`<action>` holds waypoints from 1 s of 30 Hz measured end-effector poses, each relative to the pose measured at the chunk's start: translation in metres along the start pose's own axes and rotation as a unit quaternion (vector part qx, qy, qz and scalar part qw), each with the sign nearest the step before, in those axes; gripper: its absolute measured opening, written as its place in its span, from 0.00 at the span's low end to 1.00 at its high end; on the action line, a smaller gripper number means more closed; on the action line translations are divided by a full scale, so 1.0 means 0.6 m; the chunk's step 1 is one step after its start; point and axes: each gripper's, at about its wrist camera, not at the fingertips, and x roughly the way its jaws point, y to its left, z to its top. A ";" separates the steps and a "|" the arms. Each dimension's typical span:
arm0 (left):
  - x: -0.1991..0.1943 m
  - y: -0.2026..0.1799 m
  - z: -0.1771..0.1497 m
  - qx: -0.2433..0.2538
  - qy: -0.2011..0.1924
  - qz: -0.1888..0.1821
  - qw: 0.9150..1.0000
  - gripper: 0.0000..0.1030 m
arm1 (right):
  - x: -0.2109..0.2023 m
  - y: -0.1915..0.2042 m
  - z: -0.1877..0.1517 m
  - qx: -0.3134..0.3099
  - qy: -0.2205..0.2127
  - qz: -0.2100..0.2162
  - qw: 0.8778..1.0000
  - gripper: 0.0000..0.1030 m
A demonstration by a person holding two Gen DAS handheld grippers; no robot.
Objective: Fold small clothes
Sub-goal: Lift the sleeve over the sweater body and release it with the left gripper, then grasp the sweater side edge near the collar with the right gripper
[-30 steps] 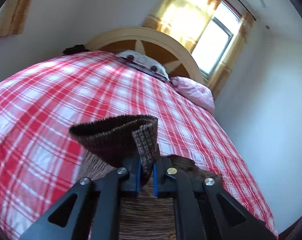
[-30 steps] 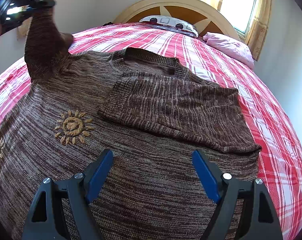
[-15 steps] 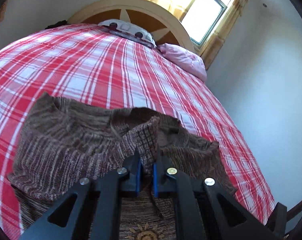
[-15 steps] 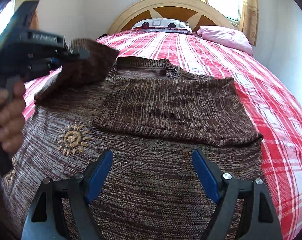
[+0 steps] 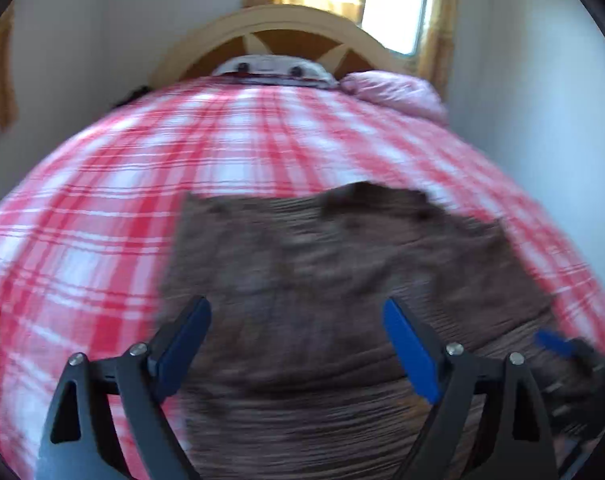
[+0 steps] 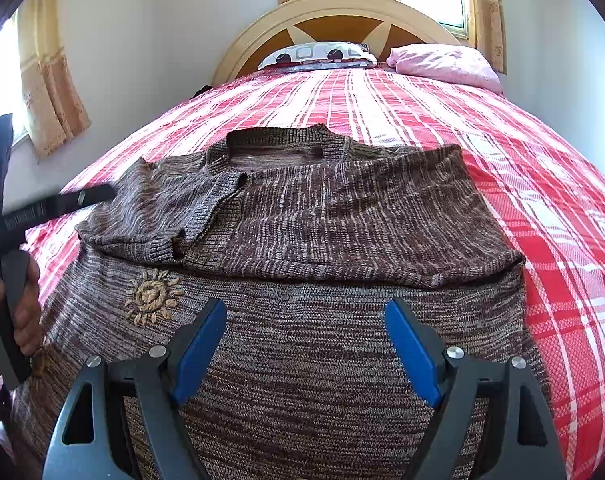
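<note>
1. Lying across the red-and-white plaid bed, the brown marled knit sweater is resting flat with its neckline toward the curved wooden headboard and its hem toward both cameras, so its long axis is running from the jaws straight up the bed.
2. Both sleeves are sitting folded inward over the chest: the right sleeve is spanning most of the width, and the left sleeve is lying bunched beside the collar.
3. The right gripper is hovering above the lower body of the sweater, jaws spread wide and holding nothing; it is looking nearer the hem, which I judge the next fold would be lifting.
4. The left gripper is hovering at the sweater's left edge, jaws likewise wide apart and empty; its view is motion-blurred.
5. An embroidered tan sun motif is marking the left front.
</note>
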 end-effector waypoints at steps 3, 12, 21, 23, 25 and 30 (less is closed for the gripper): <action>0.011 0.047 -0.015 0.008 0.027 0.072 0.997 0.88 | 0.001 -0.001 0.000 0.002 0.002 0.005 1.000 0.80; 0.033 0.088 -0.042 -0.053 0.076 0.034 0.995 0.92 | -0.018 -0.002 0.037 0.026 0.016 0.067 0.997 0.80; 0.011 0.150 -0.053 -0.161 0.029 -0.017 0.986 0.97 | 0.059 0.061 0.145 0.044 0.070 0.107 0.991 0.63; 0.010 0.153 -0.052 -0.167 0.024 -0.024 0.985 0.97 | 0.093 0.053 0.156 0.073 0.085 0.107 0.988 0.62; 0.012 0.149 -0.051 -0.164 0.025 -0.020 0.986 0.97 | 0.126 0.046 0.161 0.102 0.099 0.104 0.984 0.55; 0.016 0.149 -0.049 -0.160 0.027 -0.019 0.986 0.98 | 0.170 0.062 0.152 0.124 0.118 0.122 0.978 0.46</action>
